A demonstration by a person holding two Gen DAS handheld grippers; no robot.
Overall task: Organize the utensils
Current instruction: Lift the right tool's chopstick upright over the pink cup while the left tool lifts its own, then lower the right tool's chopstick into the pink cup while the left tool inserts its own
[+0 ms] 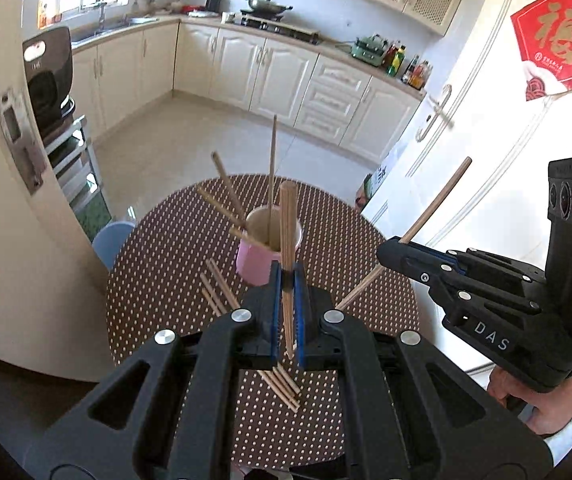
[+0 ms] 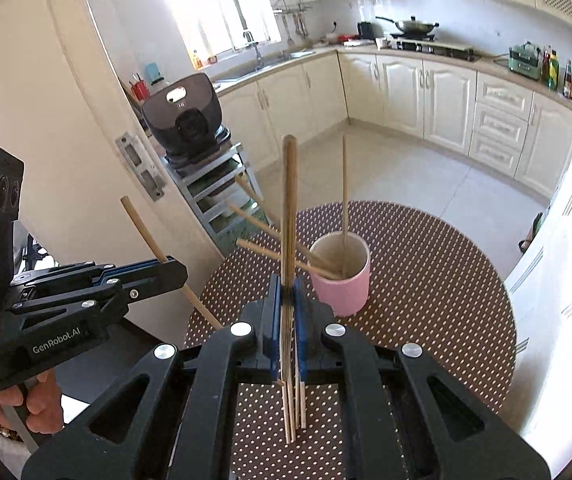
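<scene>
While cup (image 1: 264,256) partly hidden, each gripper (left (image 1: 288,280), right (image 2: 288,292)) clamps chopsticks (image 1: 288,240).

Chopstick (image 1: 288,240) in left tool (image 1: 288,280) (clamped)

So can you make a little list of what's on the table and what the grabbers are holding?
table: round table with a brown dotted cover
cup: pink cup, upright, several chopsticks leaning inside
loose: more chopsticks lying flat on the cover
left gripper: shut on a chopstick
right gripper: shut on a chopstick bundle
</scene>
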